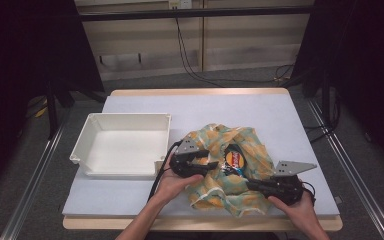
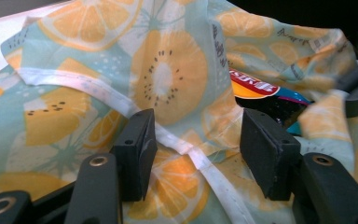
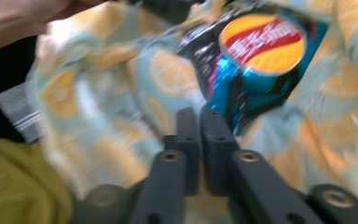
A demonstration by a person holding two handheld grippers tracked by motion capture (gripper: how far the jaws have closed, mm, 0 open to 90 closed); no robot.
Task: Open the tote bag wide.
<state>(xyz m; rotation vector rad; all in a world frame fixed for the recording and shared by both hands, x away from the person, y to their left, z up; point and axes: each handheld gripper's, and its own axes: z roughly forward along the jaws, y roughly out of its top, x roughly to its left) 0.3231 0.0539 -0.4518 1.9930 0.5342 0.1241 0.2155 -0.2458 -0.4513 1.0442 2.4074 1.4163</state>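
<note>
A crumpled cloth (image 1: 252, 145) printed with orange and lemon slices lies on the table's near right, loosely wrapped around a snack bag (image 1: 235, 160) with a red and yellow logo. My left gripper (image 1: 212, 165) rests at the cloth's left side. In the left gripper view it (image 2: 196, 140) is open, with the cloth (image 2: 168, 70) and its white hem lying between the jaws and the bag (image 2: 256, 88) beyond. My right gripper (image 1: 252, 184) lies on the cloth's near right part. Its jaws (image 3: 200, 116) are shut just below the bag (image 3: 261, 46). Whether cloth (image 3: 98, 93) is pinched I cannot tell.
An empty white plastic bin (image 1: 125, 117) stands to the left of the cloth. The table (image 1: 230, 107) has a pale grey top with a wooden edge. Cables run over the floor behind it. A hand (image 3: 18, 18) appears at the top left of the right gripper view.
</note>
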